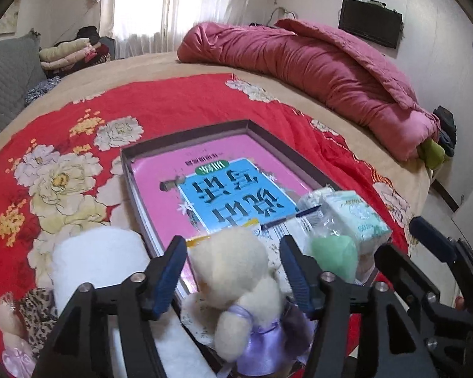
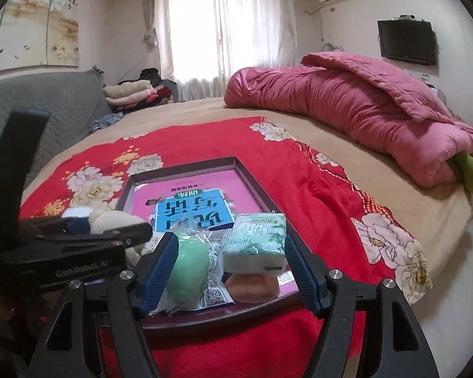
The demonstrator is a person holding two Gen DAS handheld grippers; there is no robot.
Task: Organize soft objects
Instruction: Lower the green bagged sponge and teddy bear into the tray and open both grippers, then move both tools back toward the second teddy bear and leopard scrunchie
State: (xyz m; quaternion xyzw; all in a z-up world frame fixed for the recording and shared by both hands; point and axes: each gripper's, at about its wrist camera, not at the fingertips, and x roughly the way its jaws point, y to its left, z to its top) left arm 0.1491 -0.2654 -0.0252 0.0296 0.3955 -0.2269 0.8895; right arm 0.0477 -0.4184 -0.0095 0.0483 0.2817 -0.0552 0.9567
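A bed point(image 2: 347, 170) covered in tan is seen, with a red floral cloth point(image 2: 299, 189) spread across its near half and a rolled pink quilt point(image 2: 362, 116) lying along its far right edge. A shallow dark tray point(image 2: 179, 170) is set on the red cloth, its floor covered by a pink and blue book point(image 1: 224, 189). At the near edge of the tray, a cream plush toy in a lilac dress point(image 1: 236, 271) is seen between the fingers of the left gripper point(image 1: 233, 271); the jaws are spread apart and the blue pads are not pressed against the toy, which rests partly over the tray's near rim. At the near right corner of the tray, a green sponge in clear wrap point(image 2: 189, 267) and a green-and-white tissue pack point(image 2: 255, 239) are found side by side between the fingers of the right gripper point(image 2: 230, 271), the pack lying on top of a tan soft item point(image 2: 252, 286). The right jaws are also held wide, and whether the left pad touches the wrapped sponge cannot be told; nothing is seen to be clamped. Outside the tray's near left corner, a white roll point(image 1: 97, 258) is lying on the red cloth, and a leopard-print soft item point(image 1: 37, 315) is seen beside it at the cloth's near left edge. Folded clothes point(image 2: 132, 94) are piled beyond the far left corner of the bed, beside a grey quilted headboard point(image 2: 47, 116).
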